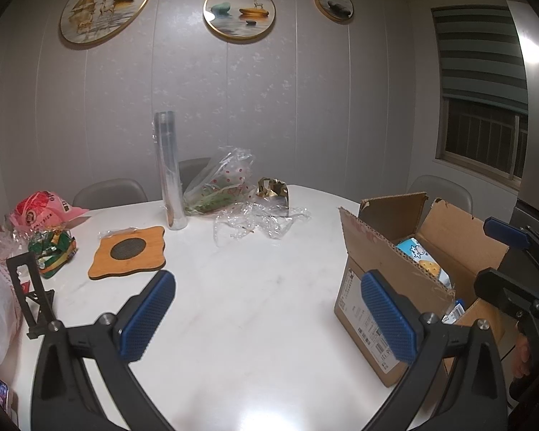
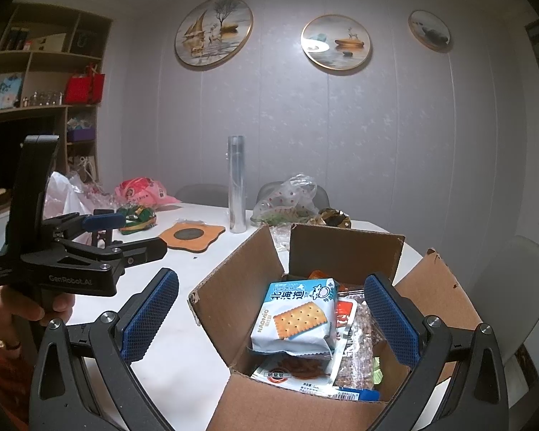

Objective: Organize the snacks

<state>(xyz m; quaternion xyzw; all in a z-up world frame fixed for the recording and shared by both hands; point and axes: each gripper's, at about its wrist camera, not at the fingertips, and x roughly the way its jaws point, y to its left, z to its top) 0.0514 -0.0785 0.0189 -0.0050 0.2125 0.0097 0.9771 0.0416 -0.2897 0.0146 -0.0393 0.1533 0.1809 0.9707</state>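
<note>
Cardboard box [image 2: 305, 406] on white table [image 1: 251, 305], cracker packet [image 2: 296, 318] inside; left gripper [image 1: 269, 316] beside it and right gripper [image 2: 273, 318] above it, both spread wide, grasping nothing.

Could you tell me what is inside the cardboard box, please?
The cardboard box holds a blue cracker packet on top, overlapping a dried-meat pouch and a nut pack. Anything deeper is covered.

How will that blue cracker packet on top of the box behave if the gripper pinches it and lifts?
The cracker packet looks puffy and sealed, so it is probably light and will dent under the pads. Its glossy wrapper may slip. The crackers inside could crack if squeezed hard. It lies loose on the other snacks in the cardboard box, so it should lift free.
</note>
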